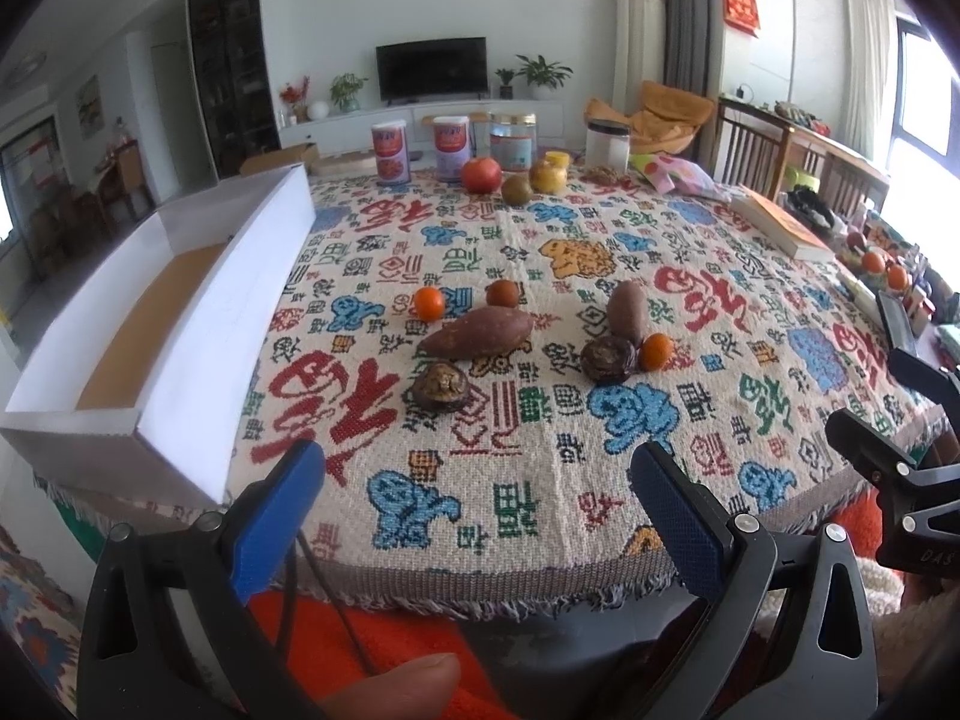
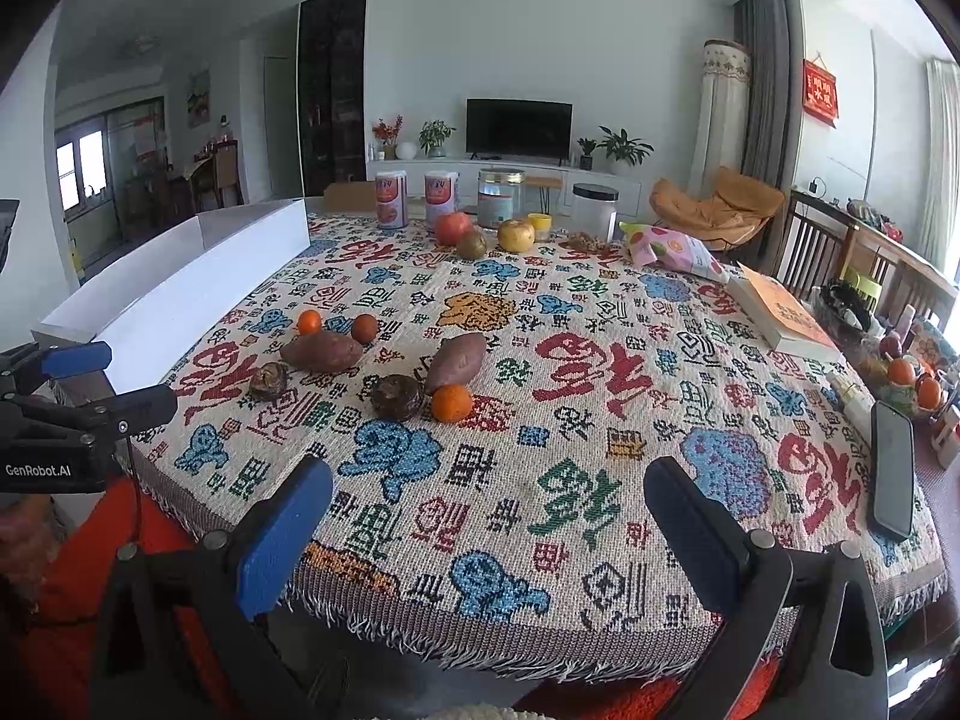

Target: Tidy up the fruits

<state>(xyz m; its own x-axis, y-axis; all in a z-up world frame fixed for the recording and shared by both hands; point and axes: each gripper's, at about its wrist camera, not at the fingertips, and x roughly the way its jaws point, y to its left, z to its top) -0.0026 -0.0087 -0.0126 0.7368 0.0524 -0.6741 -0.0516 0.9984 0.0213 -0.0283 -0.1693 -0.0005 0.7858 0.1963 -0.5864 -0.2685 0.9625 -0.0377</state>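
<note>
Table under a patterned woven cloth [image 2: 540,480]

On it: white box [image 1: 198,324], sweet potatoes [image 1: 477,331], tangerines [image 1: 429,303], cans [image 1: 391,151], a book [image 2: 780,318], a phone [image 2: 893,471].

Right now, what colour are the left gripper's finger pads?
Blue pads on black arms; clearest in the left wrist view.

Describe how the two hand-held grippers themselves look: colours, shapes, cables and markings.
Each hand-held gripper, left and right, has a black angular frame with silver bolts and two flat blue textured pads. A thin dark cable trails beneath the left one. White "GenRobot.AI" lettering marks its black body.
</note>
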